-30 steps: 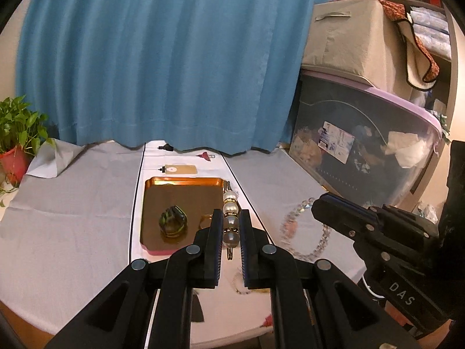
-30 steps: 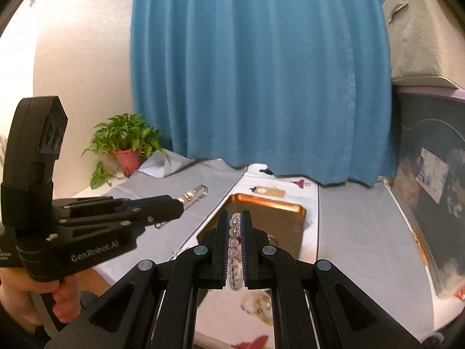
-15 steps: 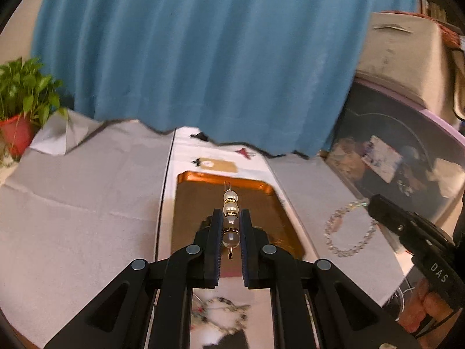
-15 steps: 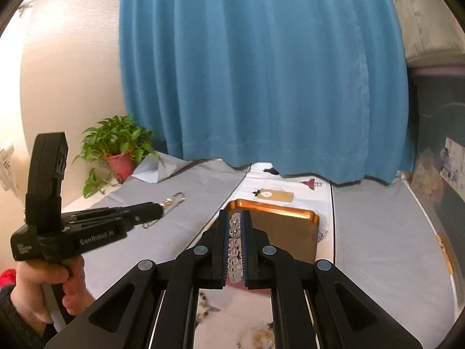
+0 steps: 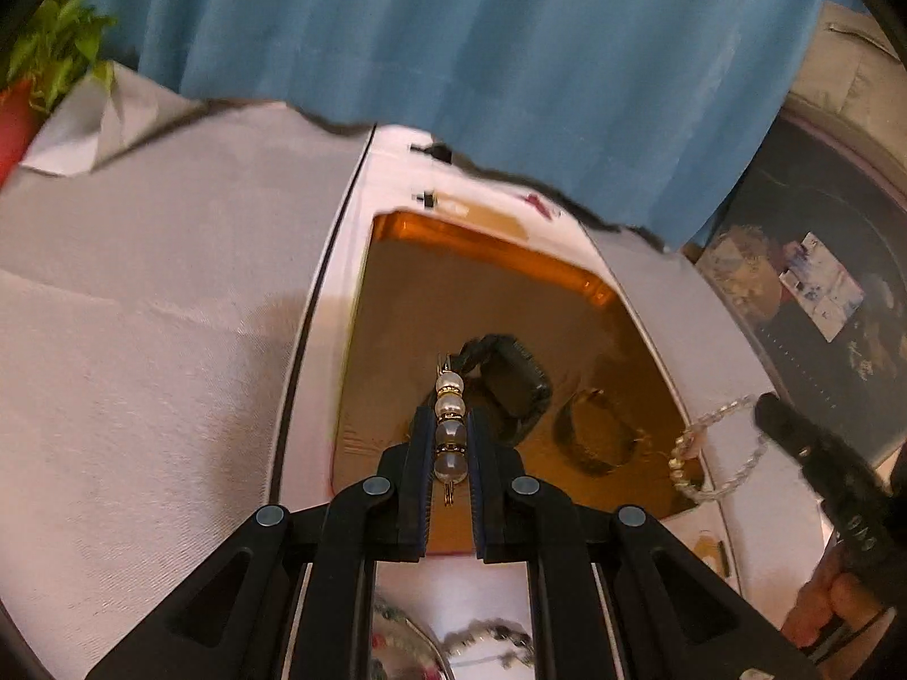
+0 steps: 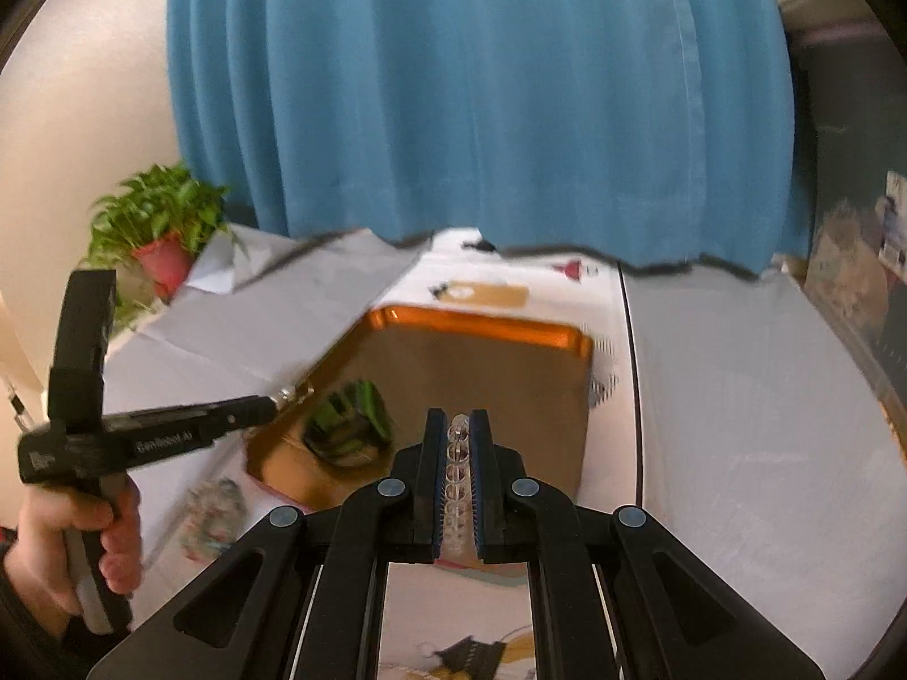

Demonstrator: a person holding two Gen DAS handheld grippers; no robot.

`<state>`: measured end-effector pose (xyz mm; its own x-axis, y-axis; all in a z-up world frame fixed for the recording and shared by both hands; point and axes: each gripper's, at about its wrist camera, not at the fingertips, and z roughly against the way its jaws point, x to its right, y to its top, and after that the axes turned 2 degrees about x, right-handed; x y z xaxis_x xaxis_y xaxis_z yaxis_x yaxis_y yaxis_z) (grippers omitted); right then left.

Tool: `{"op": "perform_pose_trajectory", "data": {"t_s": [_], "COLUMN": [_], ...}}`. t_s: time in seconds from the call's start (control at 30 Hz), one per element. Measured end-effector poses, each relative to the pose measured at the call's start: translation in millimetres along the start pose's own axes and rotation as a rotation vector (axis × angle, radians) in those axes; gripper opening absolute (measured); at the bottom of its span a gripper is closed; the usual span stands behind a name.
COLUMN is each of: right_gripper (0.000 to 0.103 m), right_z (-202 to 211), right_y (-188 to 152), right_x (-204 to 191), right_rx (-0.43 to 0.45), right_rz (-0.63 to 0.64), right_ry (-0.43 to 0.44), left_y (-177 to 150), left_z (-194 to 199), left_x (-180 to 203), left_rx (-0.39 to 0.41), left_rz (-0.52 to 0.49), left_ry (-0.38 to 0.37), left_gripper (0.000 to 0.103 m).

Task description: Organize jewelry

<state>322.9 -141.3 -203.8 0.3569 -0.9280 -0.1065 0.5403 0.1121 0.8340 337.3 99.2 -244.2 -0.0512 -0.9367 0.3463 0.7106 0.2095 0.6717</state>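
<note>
My left gripper [image 5: 450, 416] is shut on a pearl bead clip [image 5: 450, 425], held over the near end of the gold tray [image 5: 499, 252]. In the tray lie a dark chunky bracelet [image 5: 513, 382] and a gold ring-shaped band [image 5: 595, 433]. My right gripper [image 6: 456, 416] is shut on a clear bead bracelet [image 6: 456, 470] above the tray's [image 6: 482, 331] near edge. In the left wrist view that bracelet [image 5: 714, 456] dangles from the right gripper [image 5: 765, 405] over the tray's right corner. The right wrist view shows the left gripper [image 6: 266, 405] at the tray's left rim, next to the dark bracelet [image 6: 348, 425].
More jewelry lies on the white runner in front of the tray [image 5: 487, 637] [image 6: 215, 507]. A tan tag [image 6: 487, 294] lies behind the tray. A potted plant [image 6: 161, 226] stands far left, a blue curtain [image 6: 482, 85] behind, a clear storage bin [image 5: 822, 294] to the right.
Both grippers have come down and forward over the gold tray, each still holding its piece. The tray and the dark bracelet now look much closer.
</note>
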Motion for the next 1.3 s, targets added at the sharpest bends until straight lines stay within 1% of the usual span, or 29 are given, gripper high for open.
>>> {"op": "perform_pose_trajectory", "data": {"t_s": [0.03, 0.1, 0.2, 0.27, 0.33, 0.47, 0.53, 0.57, 0.6, 0.63, 0.67, 0.7, 0.73, 0.77, 0.87, 0.9, 0.97, 1.07, 1.1, 1.2, 1.3], "right_gripper": [0.008, 0.008, 0.008, 0.008, 0.008, 0.008, 0.01, 0.012, 0.021, 0.037, 0.046, 0.063, 0.074, 0.075, 0.076, 0.076, 0.076, 0.081, 0.084, 0.088, 0.093], "right_z": [-6, -22, -42, -51, -60, -64, -63, -62, -62, -62, -61, -59, -55, -51, -36, -31, -18, 6, 16, 53, 96], "right_y": [-5, -14, -25, -28, -30, -30, -30, -30, -30, -31, -31, -31, -30, -29, -26, -26, -28, -33, -36, -45, -59], "right_x": [2, 9, 20, 21, 22, 23, 25, 24, 24, 25, 25, 26, 25, 24, 18, 16, 11, 3, -1, -13, -29], "right_rx": [-0.012, -0.055, -0.106, -0.13, -0.166, -0.188, -0.176, -0.185, -0.189, -0.192, -0.193, -0.191, -0.186, -0.178, -0.146, -0.143, -0.125, -0.113, -0.11, -0.086, -0.071], "right_rz": [-0.001, -0.012, -0.049, -0.041, -0.035, -0.034, -0.043, -0.042, -0.037, -0.035, -0.041, -0.048, -0.056, -0.058, -0.04, -0.04, -0.056, -0.086, -0.095, -0.103, -0.085], "right_ry": [0.002, 0.003, 0.023, 0.023, 0.017, 0.022, 0.037, 0.031, 0.019, 0.011, 0.01, 0.014, 0.018, 0.016, 0.01, 0.008, 0.013, 0.016, 0.007, -0.019, -0.019], "left_y": [-1, -5, -6, -6, -7, -4, -4, -4, -4, -2, -2, -2, -2, -3, -6, -8, -13, -25, -30, -44, -62], "left_z": [-5, -17, -24, -31, -38, -42, -42, -42, -41, -41, -38, -34, -30, -26, -18, -14, 2, 35, 48, 87, 123], "left_x": [1, 3, 1, 1, -4, -3, 0, 0, 1, 3, 4, 5, 7, 8, 7, 7, 9, 22, 25, 38, 54], "left_rx": [-0.011, -0.03, -0.05, -0.076, -0.087, -0.092, -0.103, -0.11, -0.115, -0.116, -0.109, -0.098, -0.081, -0.068, -0.072, -0.081, -0.073, -0.053, -0.046, -0.028, -0.012], "left_rz": [-0.01, -0.043, -0.01, -0.019, 0.001, 0.007, 0.009, 0.016, 0.018, 0.018, 0.016, 0.01, -0.004, -0.02, -0.013, 0.0, 0.009, -0.039, -0.041, -0.046, -0.092], "left_ry": [0.002, 0.048, -0.003, 0.001, 0.006, -0.003, 0.003, 0.003, -0.005, -0.009, 0.004, 0.025, 0.047, 0.059, 0.085, 0.082, 0.067, 0.099, 0.1, 0.083, 0.096], "left_gripper": [0.009, 0.01, 0.009, 0.009, 0.009, 0.009, 0.01, 0.012, 0.019, 0.033, 0.042, 0.058, 0.063, 0.067, 0.067, 0.067, 0.067, 0.068, 0.069, 0.073, 0.077]}}
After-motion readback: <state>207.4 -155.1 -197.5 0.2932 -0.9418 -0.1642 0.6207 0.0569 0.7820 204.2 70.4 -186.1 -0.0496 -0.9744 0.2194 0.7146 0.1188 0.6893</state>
